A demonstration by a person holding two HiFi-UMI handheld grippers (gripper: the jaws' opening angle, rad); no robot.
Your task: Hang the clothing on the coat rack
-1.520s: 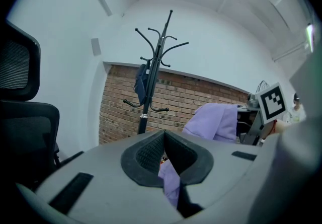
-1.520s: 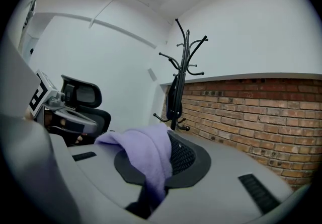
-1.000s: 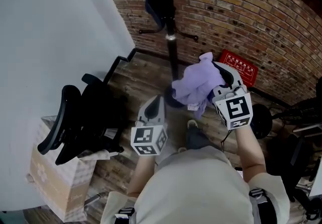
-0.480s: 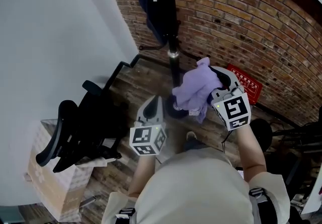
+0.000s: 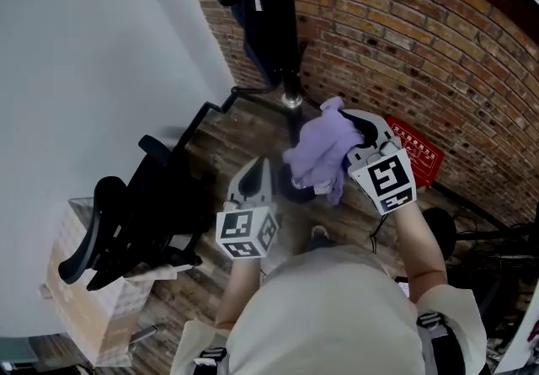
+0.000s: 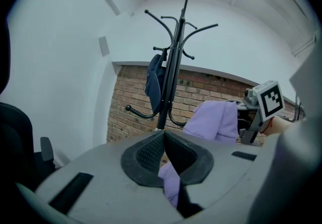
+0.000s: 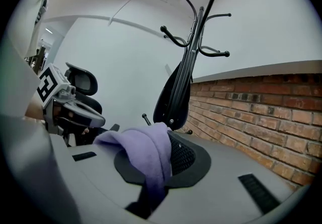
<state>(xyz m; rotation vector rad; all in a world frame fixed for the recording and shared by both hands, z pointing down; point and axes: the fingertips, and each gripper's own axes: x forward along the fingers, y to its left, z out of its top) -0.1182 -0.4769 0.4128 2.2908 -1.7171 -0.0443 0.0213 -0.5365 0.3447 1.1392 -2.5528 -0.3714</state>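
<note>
No legible text; white print on red board (image 5: 418, 151) too small.

coat rack (image 5: 291, 102) top cut off by frame edge, its base partly hidden behind purple garment (image 5: 324, 150) (head view)

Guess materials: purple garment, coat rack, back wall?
purple garment: soft matte fleece or knit, likely; it bunches in plump folds.
coat rack: probably black-painted metal tube; thin, smooth, slightly glossy.
back wall: bare red brick, mortar joints visible.
</note>
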